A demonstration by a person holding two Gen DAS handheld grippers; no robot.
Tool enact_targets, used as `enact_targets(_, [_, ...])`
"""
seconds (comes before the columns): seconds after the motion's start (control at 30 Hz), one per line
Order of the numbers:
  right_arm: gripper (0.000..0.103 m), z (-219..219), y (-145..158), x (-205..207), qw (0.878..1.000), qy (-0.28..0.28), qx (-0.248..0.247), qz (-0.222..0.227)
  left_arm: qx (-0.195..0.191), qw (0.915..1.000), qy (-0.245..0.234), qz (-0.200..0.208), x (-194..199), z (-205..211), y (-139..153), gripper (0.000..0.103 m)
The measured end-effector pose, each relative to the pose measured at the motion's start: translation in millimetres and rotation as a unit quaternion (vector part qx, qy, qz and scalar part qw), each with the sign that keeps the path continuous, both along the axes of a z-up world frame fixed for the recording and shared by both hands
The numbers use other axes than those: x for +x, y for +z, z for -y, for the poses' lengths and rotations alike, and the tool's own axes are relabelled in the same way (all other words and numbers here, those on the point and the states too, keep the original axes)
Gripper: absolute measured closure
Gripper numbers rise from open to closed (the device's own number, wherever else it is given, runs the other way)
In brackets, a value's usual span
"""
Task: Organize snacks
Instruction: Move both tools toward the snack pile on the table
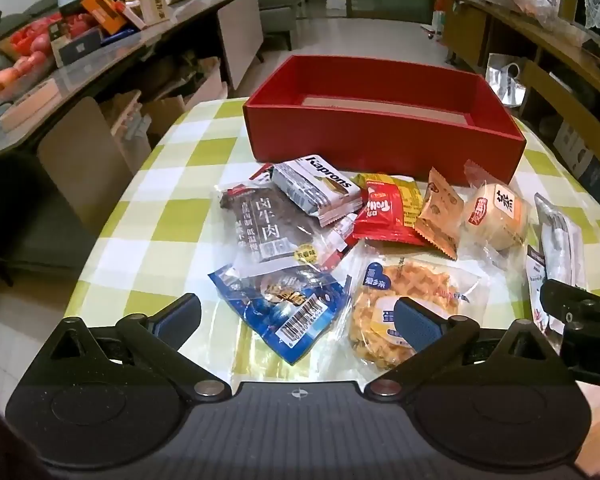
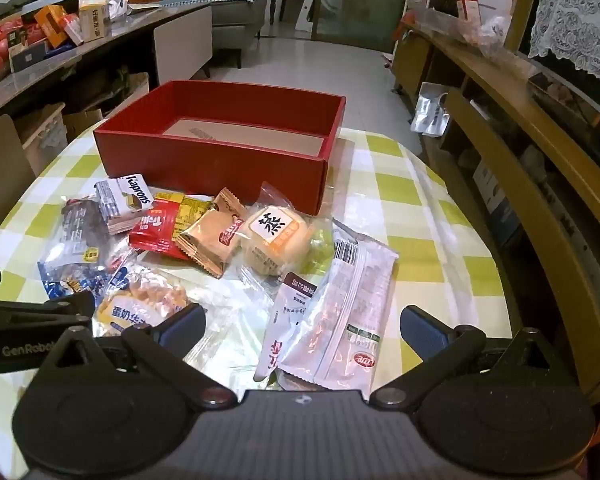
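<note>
An empty red box (image 1: pixel 380 142) (image 2: pixel 220 164) stands at the far side of the checked table. Several snack packets lie in front of it: a dark beef packet (image 1: pixel 266 226), a Kaprons wafer pack (image 1: pixel 320 192) (image 2: pixel 120 202), a red packet (image 1: pixel 384 212) (image 2: pixel 156 226), an orange biscuit packet (image 1: pixel 438 216) (image 2: pixel 210 238), a wrapped steamed cake (image 1: pixel 498 216) (image 2: pixel 274 236), a blue packet (image 1: pixel 288 312), a waffle packet (image 1: pixel 404 308) (image 2: pixel 140 308) and long white packets (image 2: pixel 340 312). My left gripper (image 1: pixel 296 318) is open above the blue and waffle packets. My right gripper (image 2: pixel 302 330) is open above the white packets.
The table (image 1: pixel 160 216) has a green and white checked cloth and rounded edges. A cluttered counter (image 1: pixel 80 40) runs along the left. A wooden shelf unit (image 2: pixel 520 140) stands close on the right. The right gripper's body (image 1: pixel 584 320) shows at the left wrist view's right edge.
</note>
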State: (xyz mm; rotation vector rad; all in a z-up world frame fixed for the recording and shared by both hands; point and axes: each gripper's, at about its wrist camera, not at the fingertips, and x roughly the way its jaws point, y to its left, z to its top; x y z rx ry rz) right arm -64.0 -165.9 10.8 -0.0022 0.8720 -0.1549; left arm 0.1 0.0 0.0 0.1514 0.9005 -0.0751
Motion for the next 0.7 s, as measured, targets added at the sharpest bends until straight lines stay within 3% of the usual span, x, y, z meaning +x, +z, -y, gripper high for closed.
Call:
enact_targets(0.27, [0.000,2.0,-4.8,1.9,1.000,-0.007,-0.005,-0.012,-0.005,0.9999,0.010,-0.012,-2.7,-4.5,-17.6,0.000])
enact_targets(0.7, [0.000,5.6,-14.7,8.9,0.999,-0.021,-0.015,-0.035,0.010,0.9990,-0.002,-0.043,2.7,6.6,-15.6,0.000])
